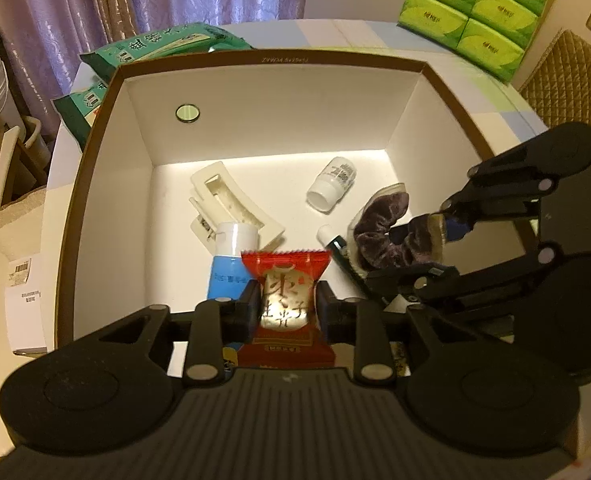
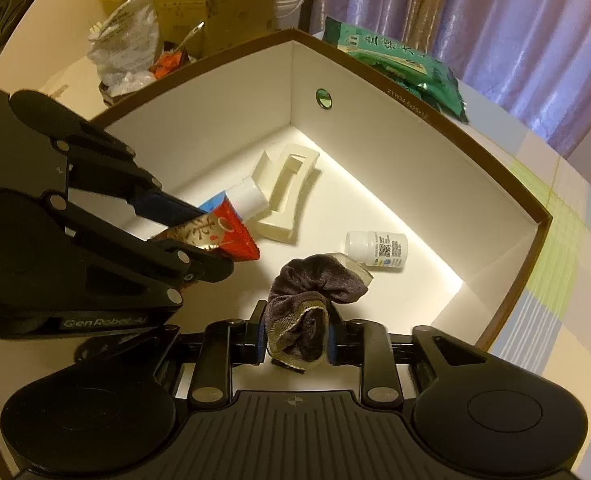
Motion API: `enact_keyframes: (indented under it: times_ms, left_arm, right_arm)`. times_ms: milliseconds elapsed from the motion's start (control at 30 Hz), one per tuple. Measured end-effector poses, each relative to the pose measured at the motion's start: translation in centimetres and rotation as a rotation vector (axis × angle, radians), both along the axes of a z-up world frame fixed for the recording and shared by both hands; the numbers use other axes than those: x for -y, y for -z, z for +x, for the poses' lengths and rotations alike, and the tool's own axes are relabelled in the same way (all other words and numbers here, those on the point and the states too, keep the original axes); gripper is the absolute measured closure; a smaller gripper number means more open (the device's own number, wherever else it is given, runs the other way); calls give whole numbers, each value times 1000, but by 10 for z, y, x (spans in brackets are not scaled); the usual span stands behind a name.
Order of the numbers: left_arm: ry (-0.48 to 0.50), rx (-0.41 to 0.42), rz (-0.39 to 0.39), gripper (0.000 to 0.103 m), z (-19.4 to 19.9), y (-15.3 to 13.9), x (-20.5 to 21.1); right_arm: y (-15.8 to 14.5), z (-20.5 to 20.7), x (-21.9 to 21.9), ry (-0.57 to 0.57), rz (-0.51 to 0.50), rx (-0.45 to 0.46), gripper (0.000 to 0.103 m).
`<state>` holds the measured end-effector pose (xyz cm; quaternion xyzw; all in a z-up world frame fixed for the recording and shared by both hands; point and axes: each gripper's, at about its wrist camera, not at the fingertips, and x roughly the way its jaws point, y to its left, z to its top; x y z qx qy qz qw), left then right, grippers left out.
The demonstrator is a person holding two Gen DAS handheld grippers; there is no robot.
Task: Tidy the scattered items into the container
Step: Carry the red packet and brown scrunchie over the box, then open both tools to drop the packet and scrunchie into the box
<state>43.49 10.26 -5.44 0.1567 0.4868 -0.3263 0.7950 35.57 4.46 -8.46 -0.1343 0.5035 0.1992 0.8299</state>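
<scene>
A white box with a brown rim [image 1: 271, 58] [image 2: 415, 116] fills both views. My left gripper [image 1: 286, 300] is shut on a red snack packet [image 1: 285, 276] [image 2: 231, 232], held over the box's near side. My right gripper [image 2: 295, 338] [image 1: 447, 236] is shut on a purple velvet scrunchie [image 2: 315, 280] [image 1: 383, 224] inside the box. On the box floor lie a cream hair claw [image 1: 231, 204] [image 2: 283, 192], a blue tube with a white cap [image 1: 231, 264] [image 2: 247, 196], a small white bottle [image 1: 331, 188] [image 2: 379, 248] and a dark tube [image 1: 337, 248].
Green wet-wipe packs [image 1: 155, 46] [image 2: 395, 60] lie behind the box. Green tissue packs [image 1: 475, 8] are stacked at the far right. A quilted chair back [image 1: 567, 80], cardboard boxes [image 2: 215, 0] and a plastic bag [image 2: 123, 48] surround the table; curtains hang behind.
</scene>
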Motion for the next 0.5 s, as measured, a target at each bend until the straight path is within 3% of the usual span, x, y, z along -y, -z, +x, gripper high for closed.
enact_keyframes:
  times_ms: [133, 233, 367, 433, 500]
  left_arm:
    - [-25, 19, 27, 53, 5, 3, -4]
    - [-46, 12, 25, 44, 8, 4, -9]
    - [-51, 3, 30, 41, 7, 3, -11]
    - [-48, -2, 35, 37, 5, 3, -11]
    - [-43, -7, 33, 31, 2, 1, -11]
  right_arm:
    - [1, 1, 3, -14, -20, 25, 64]
    - [0, 2, 4, -33, -15, 35, 60]
    - [-5, -2, 5, -74, -10, 46, 49]
    - [-7, -6, 4, -97, -19, 53, 42]
    - [-10, -10, 5, -107, -27, 64, 26]
